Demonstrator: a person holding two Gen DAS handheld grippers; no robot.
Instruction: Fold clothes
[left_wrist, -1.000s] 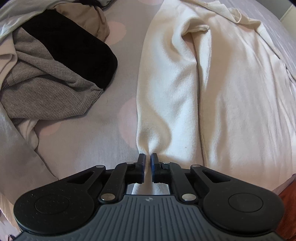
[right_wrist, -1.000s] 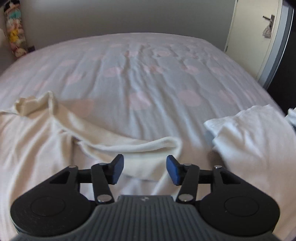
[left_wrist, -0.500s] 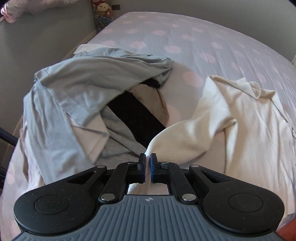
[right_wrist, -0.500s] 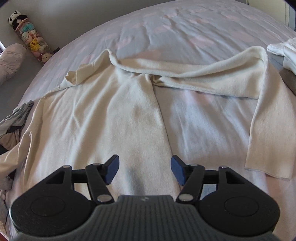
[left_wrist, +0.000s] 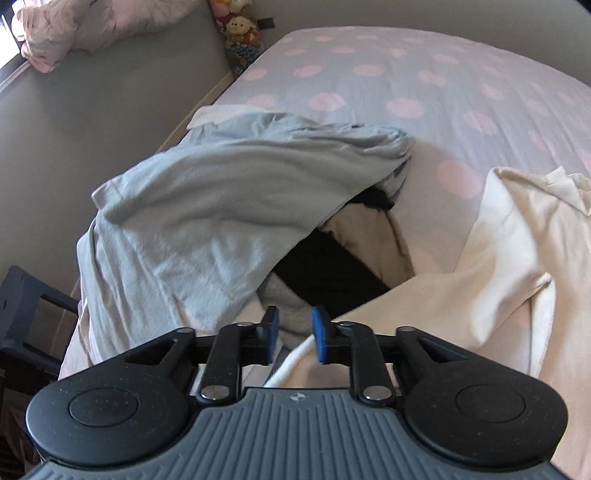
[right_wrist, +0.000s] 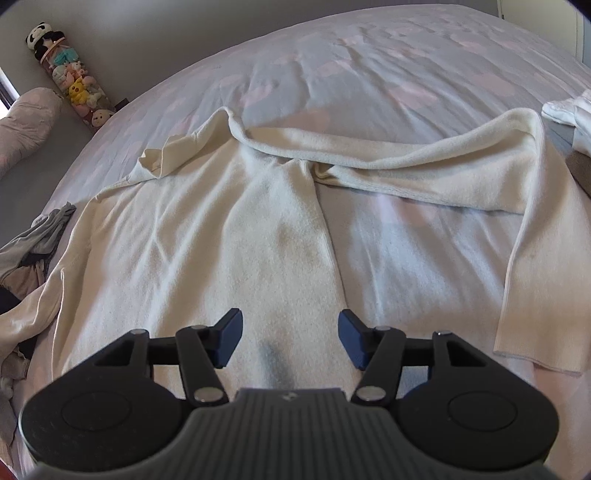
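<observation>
A cream long-sleeved sweater (right_wrist: 229, 236) lies spread on the bed, its right sleeve (right_wrist: 517, 229) folded across the top and hanging down the right side. My right gripper (right_wrist: 290, 339) is open and empty just above the sweater's body. In the left wrist view the sweater's left sleeve (left_wrist: 461, 291) runs from the right down under my left gripper (left_wrist: 294, 332). That gripper is open, and the sleeve's cuff edge (left_wrist: 291, 363) lies loose below its right finger.
A pile of unfolded clothes lies left of the sweater: a light grey shirt (left_wrist: 221, 206), a black garment (left_wrist: 325, 273) and a beige one (left_wrist: 373, 236). The dotted bedsheet (left_wrist: 424, 85) stretches beyond. Folded white clothes (right_wrist: 569, 110) sit at the right edge. Plush toys (right_wrist: 74, 81) stand by the wall.
My left gripper has opened and let go of the sleeve cuff it was pinching. My right gripper has stayed open and moved slightly closer over the sweater's body.
</observation>
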